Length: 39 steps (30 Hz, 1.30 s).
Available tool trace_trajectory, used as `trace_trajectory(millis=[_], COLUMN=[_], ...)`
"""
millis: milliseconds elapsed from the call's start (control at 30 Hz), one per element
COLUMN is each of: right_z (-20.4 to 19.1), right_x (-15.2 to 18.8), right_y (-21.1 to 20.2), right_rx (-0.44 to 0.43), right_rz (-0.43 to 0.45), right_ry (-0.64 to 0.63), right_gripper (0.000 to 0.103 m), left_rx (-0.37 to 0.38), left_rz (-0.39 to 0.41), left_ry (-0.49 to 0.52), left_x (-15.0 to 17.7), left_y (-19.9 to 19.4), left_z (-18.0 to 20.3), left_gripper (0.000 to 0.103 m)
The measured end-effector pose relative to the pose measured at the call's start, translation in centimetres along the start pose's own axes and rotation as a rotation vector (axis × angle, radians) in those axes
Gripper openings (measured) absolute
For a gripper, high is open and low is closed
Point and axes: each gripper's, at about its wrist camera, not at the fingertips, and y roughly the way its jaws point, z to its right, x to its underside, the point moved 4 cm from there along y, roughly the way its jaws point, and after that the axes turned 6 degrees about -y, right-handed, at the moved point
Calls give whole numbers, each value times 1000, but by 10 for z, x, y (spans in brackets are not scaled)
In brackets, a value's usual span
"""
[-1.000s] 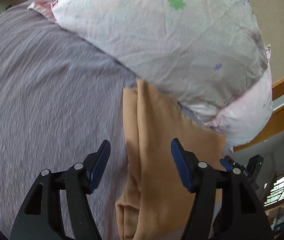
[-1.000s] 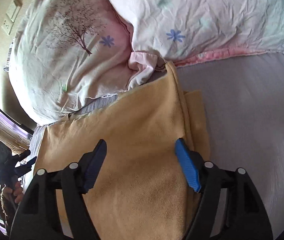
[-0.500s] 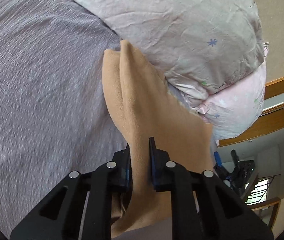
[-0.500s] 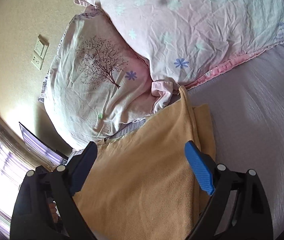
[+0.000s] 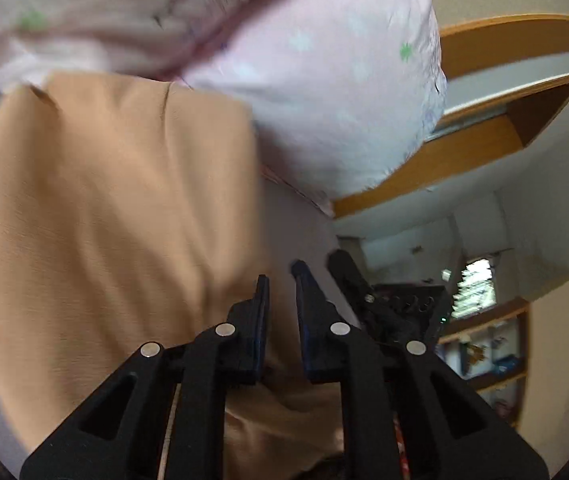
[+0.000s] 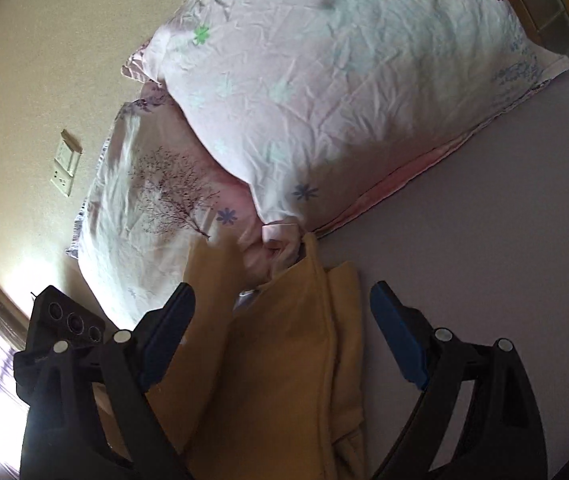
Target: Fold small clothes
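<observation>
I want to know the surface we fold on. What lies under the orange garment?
A grey-purple bedsheet shows around the orange garment; pillows lie beyond its far edge. Whatever lies directly under the garment is covered.

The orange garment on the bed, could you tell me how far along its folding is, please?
Done: the orange garment already shows one lengthwise fold, with a doubled layer along its edge. In hand: the left gripper is shut on the cloth and lifts part of it near the pillows. The right gripper hangs open above it, holding nothing. Left: laying the lifted part down and finishing the folding.
</observation>
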Motion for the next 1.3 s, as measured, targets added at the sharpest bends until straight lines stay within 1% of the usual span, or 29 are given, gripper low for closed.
trace_trajectory(millis=[33,67,100,133,167,200,233,300,367,400,500,533,600,633,667,733,767,800,867,900,933,967,1000,1033,1067,1133,1200,1267,1300], right_z=[5,11,15,17,16,12,5,-15,-34,-43,-61,-64,-64,-62,-61,-60,-57,-54,-47,-42,-40,-40,-40,-41,-41,-39,-37,-35,-34], right_x=[-1,-2,-2,-3,-2,0,3,17,33,42,65,71,82,83,80,76,78,84,103,103,95,82,65,50,38,21,12,10,11], right_y=[-2,-5,-9,-14,-20,-26,-33,-42,-45,-43,-30,-23,-7,-9,-17,-40,-49,-51,-42,-41,-42,-45,-47,-43,-33,-4,24,46,56], right_rx=[27,35,29,9,-28,-74,-113,-154,-129,-113,-77,-48,-10,3,0,3,10,26,81,89,64,37,36,53,73,105,138,149,168], right_rz=[0,-2,-2,-4,-8,-18,-35,-96,-159,-195,-271,-290,-356,-349,-319,-261,-253,-281,-400,-425,-410,-366,-304,-267,-261,-287,-326,-359,-376], right_ry=[-3,6,20,36,46,45,32,-39,-139,-183,-266,-291,-317,-304,-298,-289,-287,-294,-313,-284,-242,-205,-192,-201,-209,-203,-196,-198,-204], right_gripper=[89,89,89,89,89,88,84,77,74,73,72,55,6,5,5,5,5,6,12,17,27,37,50,49,49,40,39,39,36], left_rx=[67,104,129,122,93,51,3,-100,-177,-195,-206,-210,-214,-219,-223,-235,-232,-237,-270,-280,-288,-286,-272,-262,-255,-244,-238,-231,-226], left_rz=[-62,-84,-81,-60,-22,36,92,164,185,180,152,141,112,96,88,72,56,42,20,12,14,17,17,18,17,16,17,18,18], left_ry=[-46,-77,-72,-34,7,42,67,124,133,133,148,159,186,203,227,292,317,333,365,381,393,400,396,388,384,375,371,369,367], left_x=[4,7,10,12,14,15,14,18,18,19,30,34,39,44,50,62,66,71,76,78,80,80,79,78,78,76,77,76,76], left_y=[15,18,13,2,-16,-37,-58,-94,-110,-112,-110,-106,-92,-87,-89,-83,-78,-75,-68,-66,-66,-66,-66,-67,-67,-68,-69,-69,-69], left_z=[-1,-1,2,6,8,8,5,-3,-14,-18,-30,-32,-30,-30,-34,-32,-32,-32,-34,-36,-37,-37,-38,-38,-37,-37,-38,-38,-38], left_gripper=[14,15,16,25,44,55,68,69,69,69,69,69,69,69,69,69,69,69,74,74,75,77,78,79,79,80,80,80,80])
